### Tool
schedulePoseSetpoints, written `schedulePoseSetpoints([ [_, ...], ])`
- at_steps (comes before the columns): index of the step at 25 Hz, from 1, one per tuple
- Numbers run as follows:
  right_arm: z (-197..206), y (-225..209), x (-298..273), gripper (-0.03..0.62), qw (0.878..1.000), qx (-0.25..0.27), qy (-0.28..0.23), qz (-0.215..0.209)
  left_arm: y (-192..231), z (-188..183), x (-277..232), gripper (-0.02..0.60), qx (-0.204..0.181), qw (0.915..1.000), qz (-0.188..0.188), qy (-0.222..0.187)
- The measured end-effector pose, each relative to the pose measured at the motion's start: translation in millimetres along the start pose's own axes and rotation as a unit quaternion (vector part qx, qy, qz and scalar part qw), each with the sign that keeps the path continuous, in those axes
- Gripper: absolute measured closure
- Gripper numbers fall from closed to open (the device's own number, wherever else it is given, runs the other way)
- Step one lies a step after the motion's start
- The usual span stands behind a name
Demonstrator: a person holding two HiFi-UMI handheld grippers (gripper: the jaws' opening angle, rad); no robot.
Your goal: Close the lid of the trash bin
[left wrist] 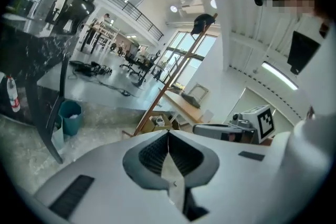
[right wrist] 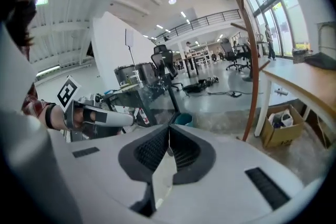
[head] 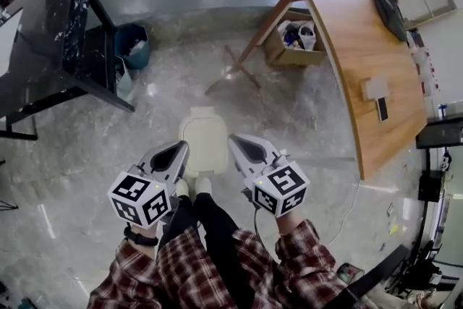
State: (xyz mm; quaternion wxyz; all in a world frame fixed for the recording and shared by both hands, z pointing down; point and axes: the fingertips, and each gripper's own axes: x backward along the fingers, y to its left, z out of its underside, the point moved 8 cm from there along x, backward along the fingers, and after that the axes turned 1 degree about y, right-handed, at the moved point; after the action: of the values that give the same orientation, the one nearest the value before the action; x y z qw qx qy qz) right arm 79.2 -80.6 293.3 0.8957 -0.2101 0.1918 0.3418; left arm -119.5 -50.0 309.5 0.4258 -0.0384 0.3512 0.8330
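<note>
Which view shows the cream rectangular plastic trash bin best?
Head view: the cream rectangular plastic trash bin sits centred, seen whole from above, apparently closed. The left gripper view and the right gripper view show nothing of it; both aim elsewhere.

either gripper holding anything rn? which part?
Nothing is held. The left gripper and right gripper each have their jaws shut together with nothing between them. In the head view they flank the trash bin.
</note>
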Motion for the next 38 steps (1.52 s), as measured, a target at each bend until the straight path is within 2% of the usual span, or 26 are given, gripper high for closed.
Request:
schedulePoseSetpoints([
  [4, -58, 36, 35, 0.577, 0.998, 0.022, -0.050, -0.011, -47, -53, 29, 0.569, -0.034, 0.9982, 0.014, -0.047],
  [9, -110, 64, 66, 0.577, 0.991, 0.031, -0.127, -0.028, -84, -94, 57, 0.569, -0.071, 0.9921, 0.025, -0.100],
  [14, -131, 87, 82, 0.577, 0.987, 0.063, -0.141, -0.045, -111, -113, 77, 0.569, -0.097, 0.9853, 0.045, -0.133],
  [21, -129, 100, 92, 0.582, 0.987, 0.068, -0.135, -0.057, -132, -107, 86, 0.569, -0.109, 0.9835, 0.069, -0.126],
  [38, -123, 98, 98, 0.582, 0.987, 0.076, -0.126, -0.066, -140, -98, 85, 0.569, -0.113, 0.9843, 0.067, -0.118],
])
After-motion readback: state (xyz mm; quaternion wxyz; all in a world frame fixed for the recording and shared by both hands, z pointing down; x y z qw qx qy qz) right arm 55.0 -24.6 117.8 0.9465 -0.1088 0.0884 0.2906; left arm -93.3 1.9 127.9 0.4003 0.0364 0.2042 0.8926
